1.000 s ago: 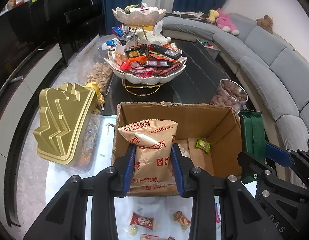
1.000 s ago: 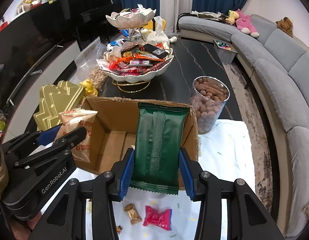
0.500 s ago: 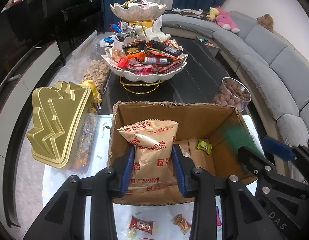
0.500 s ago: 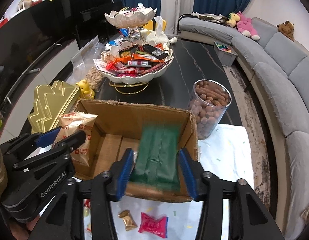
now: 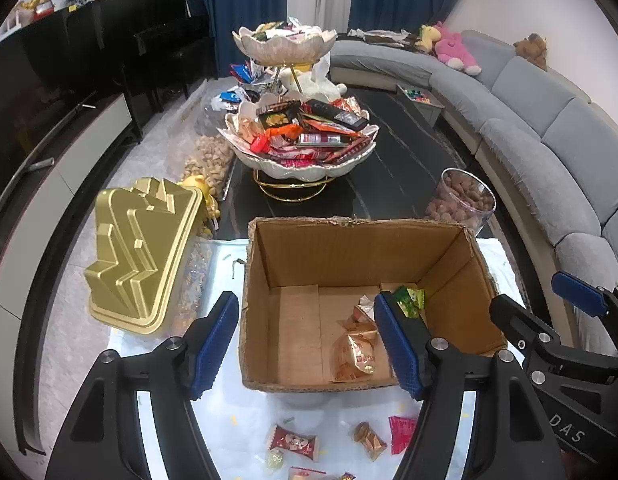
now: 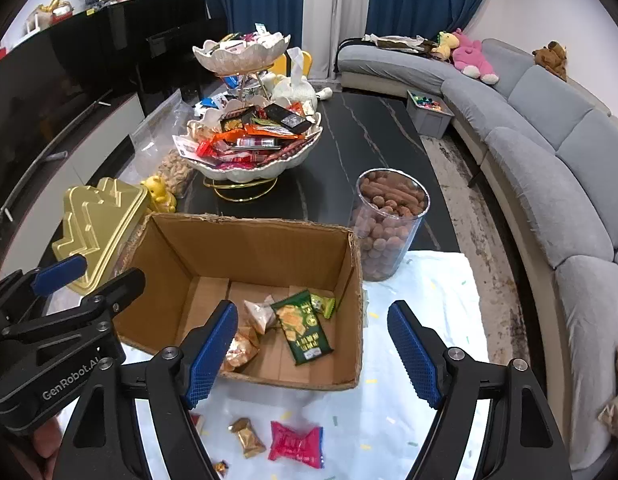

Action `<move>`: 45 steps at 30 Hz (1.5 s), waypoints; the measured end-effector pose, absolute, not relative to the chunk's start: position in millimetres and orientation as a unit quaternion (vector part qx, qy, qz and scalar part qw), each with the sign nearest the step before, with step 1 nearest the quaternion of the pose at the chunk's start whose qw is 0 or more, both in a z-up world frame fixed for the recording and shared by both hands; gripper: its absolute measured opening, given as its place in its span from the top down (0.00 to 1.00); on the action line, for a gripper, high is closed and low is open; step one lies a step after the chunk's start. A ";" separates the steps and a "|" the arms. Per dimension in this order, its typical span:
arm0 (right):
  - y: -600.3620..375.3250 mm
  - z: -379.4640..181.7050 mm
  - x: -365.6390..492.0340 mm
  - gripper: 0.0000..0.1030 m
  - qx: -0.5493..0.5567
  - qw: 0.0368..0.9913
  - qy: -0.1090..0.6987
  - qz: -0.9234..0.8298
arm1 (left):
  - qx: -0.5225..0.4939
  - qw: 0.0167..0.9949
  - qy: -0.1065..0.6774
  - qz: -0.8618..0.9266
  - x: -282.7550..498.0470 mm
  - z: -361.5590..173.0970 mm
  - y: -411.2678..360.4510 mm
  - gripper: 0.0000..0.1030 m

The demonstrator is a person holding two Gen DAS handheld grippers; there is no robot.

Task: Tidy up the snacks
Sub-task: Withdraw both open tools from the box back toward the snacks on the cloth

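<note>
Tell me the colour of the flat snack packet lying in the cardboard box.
Dark green, with a yellow picture on its front. The right wrist view shows it best.

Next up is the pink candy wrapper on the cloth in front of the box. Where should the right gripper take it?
Grip the pink wrapper across its puffed middle, coming straight down from above with the right gripper. It lies flat with its crimped ends left and right in the right wrist view, so close the pads on its near and far edges.
</note>
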State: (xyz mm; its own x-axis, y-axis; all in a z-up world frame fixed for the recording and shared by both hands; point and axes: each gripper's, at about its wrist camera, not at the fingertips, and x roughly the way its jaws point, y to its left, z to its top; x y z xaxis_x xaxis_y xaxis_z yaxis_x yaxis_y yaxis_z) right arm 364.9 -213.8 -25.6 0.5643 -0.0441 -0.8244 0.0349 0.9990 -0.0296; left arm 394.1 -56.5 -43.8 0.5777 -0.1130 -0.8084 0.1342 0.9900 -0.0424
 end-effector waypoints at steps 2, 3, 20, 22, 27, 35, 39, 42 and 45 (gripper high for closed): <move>-213.8 -22.2 360.6 0.24 -0.005 0.886 0.464 -0.022 | 0.012 0.889 0.452 -0.070 390.1 -40.6 -56.3 0.33; -213.5 -20.1 357.7 0.24 -0.006 0.886 0.462 -0.023 | 0.012 0.889 0.452 -0.069 387.9 -38.8 -56.2 0.33; -212.7 -3.3 316.4 0.24 -0.004 0.892 0.451 -0.023 | 0.011 0.896 0.439 -0.064 342.5 -18.5 -49.0 0.33; -211.7 -2.4 311.8 0.24 -0.005 0.892 0.451 -0.023 | 0.011 0.897 0.438 -0.064 337.1 -18.0 -48.1 0.33; -209.7 -1.8 302.0 0.24 -0.007 0.893 0.449 -0.022 | 0.013 0.898 0.436 -0.062 326.4 -16.3 -46.0 0.33; -207.9 -5.4 288.2 0.24 -0.008 0.892 0.451 -0.019 | 0.020 0.898 0.436 -0.058 312.5 -18.4 -42.6 0.33; -206.8 -9.8 282.1 0.24 -0.009 0.890 0.455 -0.018 | 0.025 0.895 0.441 -0.056 307.1 -23.3 -40.0 0.33; -204.6 -12.2 279.5 0.24 -0.009 0.889 0.457 -0.017 | 0.025 0.894 0.443 -0.056 302.5 -27.8 -38.1 0.33; -202.0 -15.2 275.8 0.24 -0.011 0.888 0.459 -0.016 | 0.026 0.894 0.444 -0.056 299.0 -31.1 -35.4 0.33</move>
State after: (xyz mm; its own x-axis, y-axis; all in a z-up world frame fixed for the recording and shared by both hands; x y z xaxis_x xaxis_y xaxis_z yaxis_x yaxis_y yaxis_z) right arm 275.8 -202.0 -15.2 0.5777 -0.0377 -0.8154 0.0176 0.9993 -0.0338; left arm 299.0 -35.4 -31.1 0.6002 -0.0768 -0.7962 0.1221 0.9925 -0.0037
